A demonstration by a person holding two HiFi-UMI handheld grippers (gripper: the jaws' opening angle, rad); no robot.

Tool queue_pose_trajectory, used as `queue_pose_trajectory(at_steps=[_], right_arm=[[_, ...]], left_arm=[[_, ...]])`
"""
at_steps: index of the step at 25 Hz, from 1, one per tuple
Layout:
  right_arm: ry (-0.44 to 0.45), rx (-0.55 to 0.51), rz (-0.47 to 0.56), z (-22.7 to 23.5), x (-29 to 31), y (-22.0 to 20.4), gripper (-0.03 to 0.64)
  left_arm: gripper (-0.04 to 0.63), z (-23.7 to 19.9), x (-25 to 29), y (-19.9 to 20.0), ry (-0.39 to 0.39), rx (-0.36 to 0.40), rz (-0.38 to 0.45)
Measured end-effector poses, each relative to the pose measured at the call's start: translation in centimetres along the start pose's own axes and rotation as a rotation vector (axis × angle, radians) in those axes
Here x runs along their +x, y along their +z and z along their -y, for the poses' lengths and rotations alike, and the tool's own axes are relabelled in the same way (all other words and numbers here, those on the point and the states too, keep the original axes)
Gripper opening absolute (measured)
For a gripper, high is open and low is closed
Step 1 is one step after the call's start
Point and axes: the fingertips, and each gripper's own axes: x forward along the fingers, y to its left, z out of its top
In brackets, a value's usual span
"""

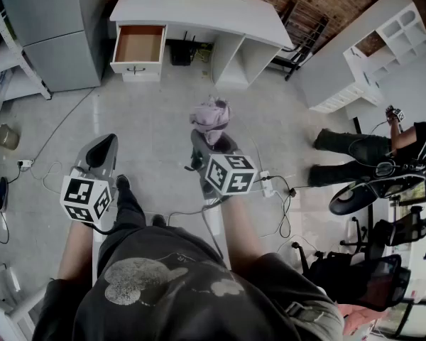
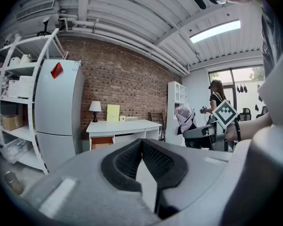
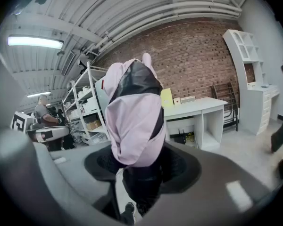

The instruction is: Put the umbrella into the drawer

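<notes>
The right claw pinches a folded pink-and-black fabric umbrella by its dark lower end, and the bundle stands upright above the 2 black ribbed pads. The left claw is pressed together at the tips with nothing in it, and sits off to the side of the right one, well apart from it. Both hang over the grey floor. Far ahead, the white counter stands against a red brick wall. Its wood-lined drawer, at the left end, is pulled out and well apart from the umbrella.
</notes>
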Motion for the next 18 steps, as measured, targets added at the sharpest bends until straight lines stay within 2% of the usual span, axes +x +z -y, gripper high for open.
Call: queue_pose_trajectory(at_steps=[9,15,18], right_arm=[[0.017,-0.023,0.018,-0.9,-0.9,0.9,0.224],[0.032,-0.025,0.008,-1.5,-1.6,0.1,0.224],[0.039,-0.027,-0.005,-1.4,-1.7,-0.4,0.224]], left_arm=[[0.011,0.4,-0.8,1.2,0.007,0.032,0.012],[0.011,0.6,-1.9,-0.8,0.014,-0.031,-0.021],[0.011,0.7,-2.4,-1.5,0.019,-0.029,-0.039]])
